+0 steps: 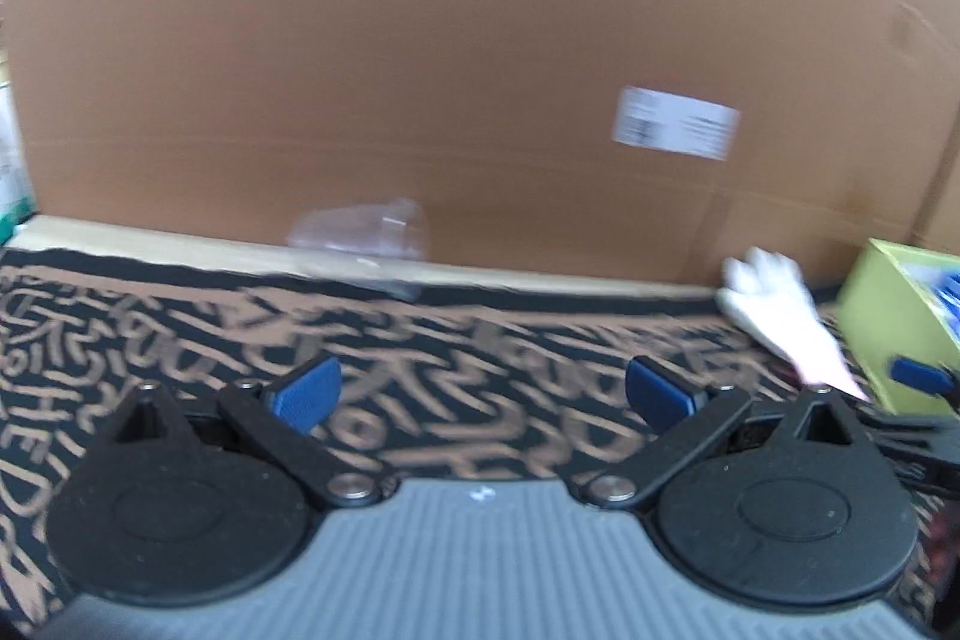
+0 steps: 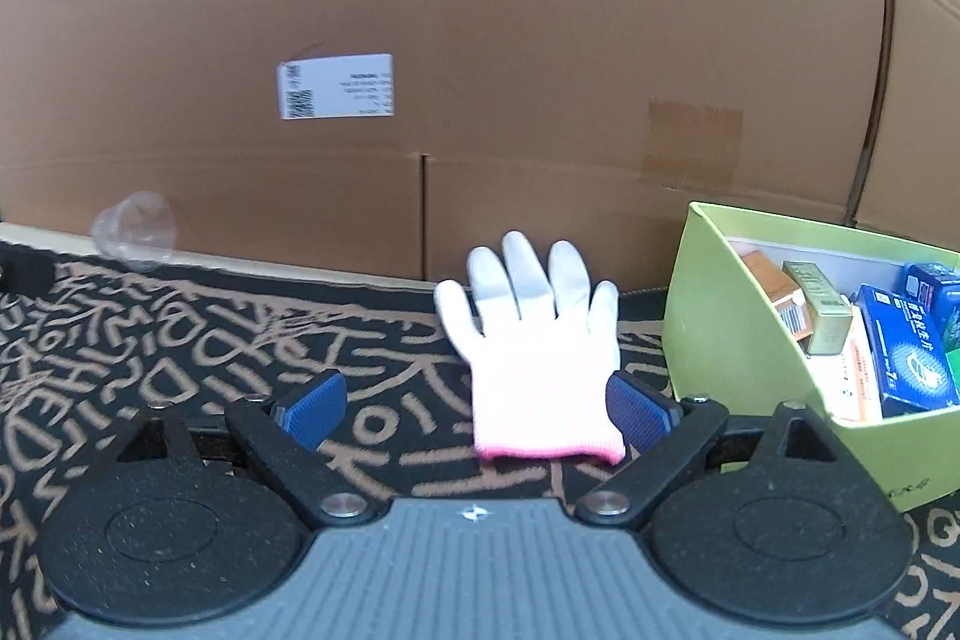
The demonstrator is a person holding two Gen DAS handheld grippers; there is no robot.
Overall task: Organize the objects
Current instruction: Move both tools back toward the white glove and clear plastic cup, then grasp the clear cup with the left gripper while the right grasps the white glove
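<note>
The right gripper is seen low over the patterned desk cloth, its jaws spread wide and empty; the cuff of a white glove lies between the blue pads, nearest the right-hand one. The glove is laid flat, fingers pointing to the desk's far edge. Just beside it, toward the right edge, a green box of small cartons is noted. The left gripper is likewise held wide with nothing in it.

Risk, as judged: thin fabric may slip or bunch if only the cuff is pinched, and the cloth beneath may be caught with it.

A clear plastic cup on its side at the far edge, against the cardboard wall, is sharp only in the right view; the left view is blurred and shows the box's contents poorly.
</note>
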